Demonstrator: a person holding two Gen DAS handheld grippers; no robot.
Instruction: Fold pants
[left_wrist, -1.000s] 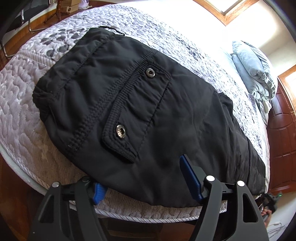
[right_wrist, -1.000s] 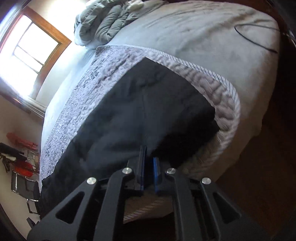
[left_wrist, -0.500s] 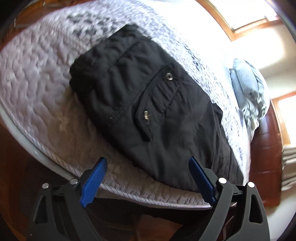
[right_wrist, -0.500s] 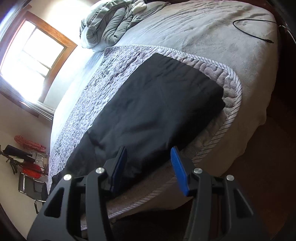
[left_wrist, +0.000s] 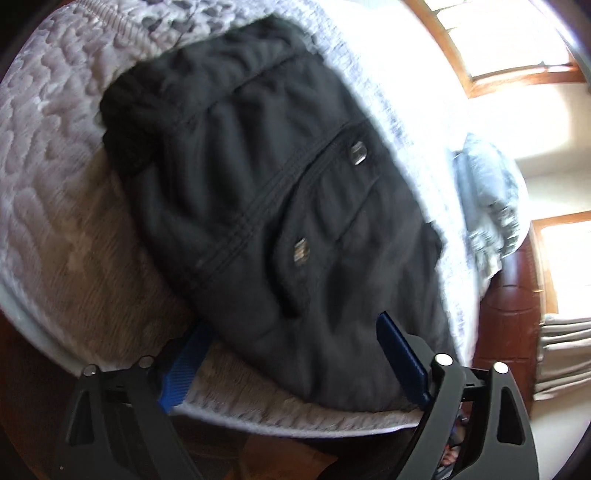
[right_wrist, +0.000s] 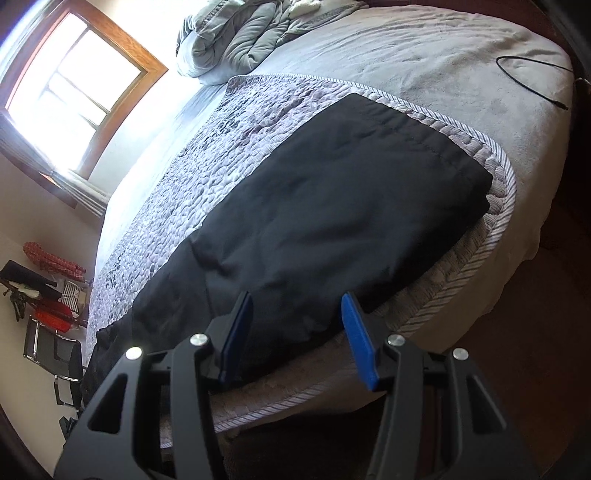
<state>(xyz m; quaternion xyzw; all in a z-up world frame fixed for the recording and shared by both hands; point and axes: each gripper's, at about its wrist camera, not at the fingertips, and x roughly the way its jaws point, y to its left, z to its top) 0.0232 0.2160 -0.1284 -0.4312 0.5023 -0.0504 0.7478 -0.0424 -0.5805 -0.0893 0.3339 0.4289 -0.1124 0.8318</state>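
Black pants (left_wrist: 280, 206) lie flat on a grey quilted mat (left_wrist: 55, 192) on the bed. The left wrist view shows the waistband end and a flap pocket with two metal snaps. My left gripper (left_wrist: 291, 358) is open, its blue pads on either side of the pants' near edge. The right wrist view shows the pants' leg end (right_wrist: 332, 206) with its hem toward the mat's right edge. My right gripper (right_wrist: 299, 336) is open and empty, at the near edge of the legs.
A rumpled grey duvet (right_wrist: 236, 33) lies at the head of the bed. A black cable (right_wrist: 532, 77) lies on the grey sheet at the right. Chairs with clothes (right_wrist: 48, 291) stand by the wall. A wooden dresser (left_wrist: 513, 306) stands beyond the bed.
My right gripper has opened and let go of the pants' edge, then drawn back. My left gripper pulled back from the pants, then moved in close to them again, staying open.
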